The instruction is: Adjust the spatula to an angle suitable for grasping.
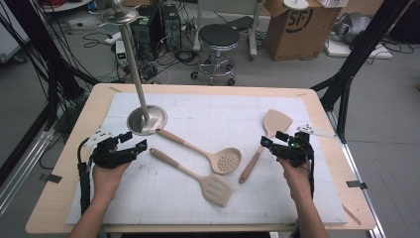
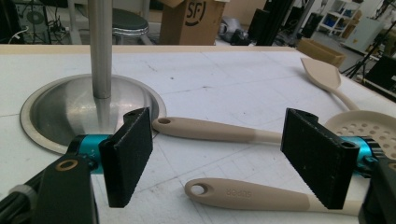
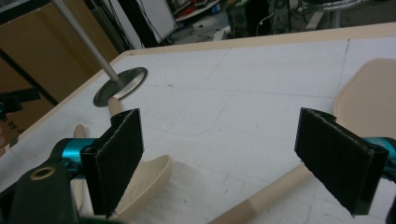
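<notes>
Three beige utensils lie on the white mat (image 1: 297, 198). A round skimmer (image 1: 225, 159) and a slotted spatula (image 1: 216, 190) lie side by side in the middle, handles pointing left. A solid spatula (image 1: 277, 121) lies at the right. My left gripper (image 1: 136, 140) is open near the two handle ends. In the left gripper view, the left gripper (image 2: 219, 158) frames the slotted spatula's handle (image 2: 247, 193) and the skimmer's handle (image 2: 210, 129) without touching them. My right gripper (image 1: 274, 139) is open by the solid spatula's handle. In the right gripper view, that handle (image 3: 261, 200) runs under the open right gripper (image 3: 224, 158).
A metal stand with a round base (image 1: 147, 119) and a tall pole (image 1: 131, 54) rises at the mat's back left, just beyond the left gripper. The wooden table edge (image 1: 54, 198) frames the mat. A stool (image 1: 218, 37) and a cardboard box (image 1: 297, 25) stand on the floor behind.
</notes>
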The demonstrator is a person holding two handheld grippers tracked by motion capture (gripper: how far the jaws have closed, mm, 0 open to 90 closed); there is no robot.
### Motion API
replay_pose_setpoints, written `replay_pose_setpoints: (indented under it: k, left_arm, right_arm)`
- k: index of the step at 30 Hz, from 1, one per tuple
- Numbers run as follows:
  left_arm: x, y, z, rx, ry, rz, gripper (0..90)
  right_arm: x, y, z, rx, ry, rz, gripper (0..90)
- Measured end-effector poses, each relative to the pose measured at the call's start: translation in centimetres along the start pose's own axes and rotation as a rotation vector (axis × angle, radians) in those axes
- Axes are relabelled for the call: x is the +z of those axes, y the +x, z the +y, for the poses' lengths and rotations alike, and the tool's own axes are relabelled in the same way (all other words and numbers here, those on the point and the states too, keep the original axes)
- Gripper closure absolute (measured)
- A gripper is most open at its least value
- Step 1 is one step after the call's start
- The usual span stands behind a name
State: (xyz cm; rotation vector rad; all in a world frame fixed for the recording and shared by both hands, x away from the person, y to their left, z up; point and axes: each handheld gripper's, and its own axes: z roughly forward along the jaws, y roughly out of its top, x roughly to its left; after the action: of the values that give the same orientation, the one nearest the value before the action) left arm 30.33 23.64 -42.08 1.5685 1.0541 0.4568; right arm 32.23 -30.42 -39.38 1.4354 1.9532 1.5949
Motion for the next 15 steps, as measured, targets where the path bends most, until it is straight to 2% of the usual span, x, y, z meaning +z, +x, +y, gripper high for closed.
replay_pose_setpoints:
  k: [2, 3, 6, 7, 8, 10, 11, 12, 14, 15]
  left_arm:
    - [0.1, 0.0, 0.0, 0.002, 0.003, -0.004, 25.5]
    - [0.1, -0.1, 0.0, 0.008, 0.003, -0.001, 25.5]
    - [0.0, -0.2, 0.0, 0.017, 0.003, -0.003, 25.5]
    - [-0.1, -0.2, 0.0, 0.02, 0.002, -0.001, 25.5]
    - [-0.1, -0.3, -0.1, 0.02, 0.003, 0.0, 25.6]
    - [0.0, -0.3, -0.1, 0.027, 0.008, 0.001, 25.6]
    - [0.0, -0.3, -0.1, 0.028, 0.01, -0.001, 25.6]
    - [0.0, -0.4, -0.1, 0.029, 0.01, -0.003, 25.6]
    - [0.1, -0.5, -0.2, 0.03, 0.014, -0.016, 25.6]
    - [0.1, -0.5, -0.2, 0.03, 0.014, -0.016, 25.5]
  right_arm:
    - [0.2, 0.0, 0.4, -0.002, 0.014, 0.002, 15.2]
    - [0.8, -0.1, 1.2, -0.005, 0.031, 0.002, 16.1]
    - [1.8, -0.8, 2.1, -0.013, 0.065, 0.014, 28.2]
    - [2.2, -1.1, 2.4, -0.014, 0.073, 0.012, 36.7]
    - [2.6, -1.4, 2.5, -0.017, 0.086, 0.004, 52.0]
    - [3.5, -1.9, 2.9, -0.031, 0.127, -0.021, 63.7]
    - [4.0, -2.1, 3.0, -0.033, 0.155, -0.025, 72.7]
    - [4.5, -2.4, 3.1, -0.043, 0.175, -0.03, 75.1]
    - [5.5, -3.1, 3.2, -0.056, 0.214, -0.031, 86.8]
    - [5.7, -3.2, 3.2, -0.059, 0.224, -0.033, 89.7]
